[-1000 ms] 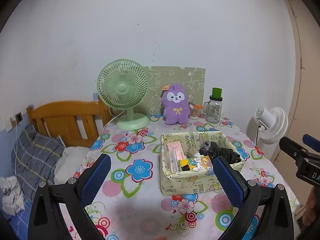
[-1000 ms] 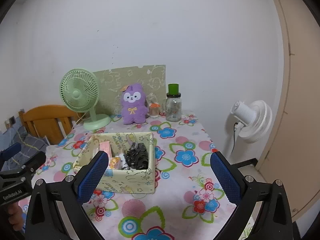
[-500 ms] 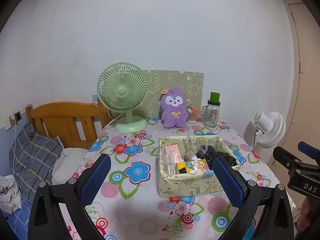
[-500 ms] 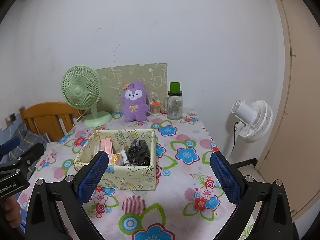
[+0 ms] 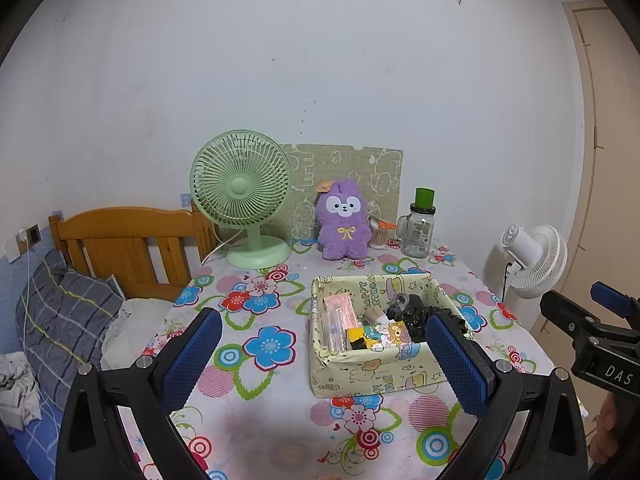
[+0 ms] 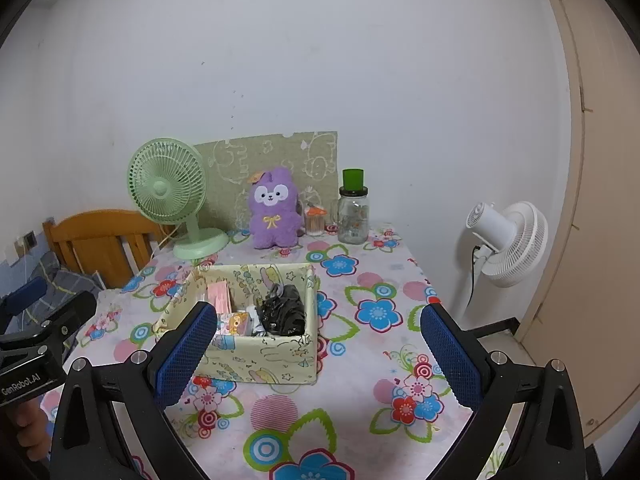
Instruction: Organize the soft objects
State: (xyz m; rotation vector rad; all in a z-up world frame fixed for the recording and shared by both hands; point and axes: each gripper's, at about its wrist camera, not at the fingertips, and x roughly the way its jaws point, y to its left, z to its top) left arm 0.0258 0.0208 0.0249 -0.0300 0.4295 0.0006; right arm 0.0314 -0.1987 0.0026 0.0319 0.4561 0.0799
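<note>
On the flowered tablecloth (image 5: 256, 412) I have both grippers backed off and raised. Left gripper (image 5: 324, 360) has its jaws spread wide, nothing between them; same for the right gripper (image 6: 318, 354), also empty.

What changed over the last second: both views have pulled away from the table. The storage box (image 5: 376, 376) sits lower and farther off in each view than a second ago, and I see more wall above it. Nothing on the table has shifted.

Where the task's things are:
- purple plush toy (image 6: 275, 210) stands upright at the back edge against the green board (image 6: 276, 152), between the green desk fan (image 6: 168, 196) and the glass jar (image 6: 353, 216). Well apart from both grippers.
- the box is mid-table, holding a black crumpled soft item (image 6: 282, 312), a pink packet (image 5: 340, 314) and small cartoon-print packs (image 5: 380, 334).

My read: retreating with both grippers empty fits either a wrap-up after stowing the soft bits in the box, or a reset before going for the plush. I can't tell which from this.
</note>
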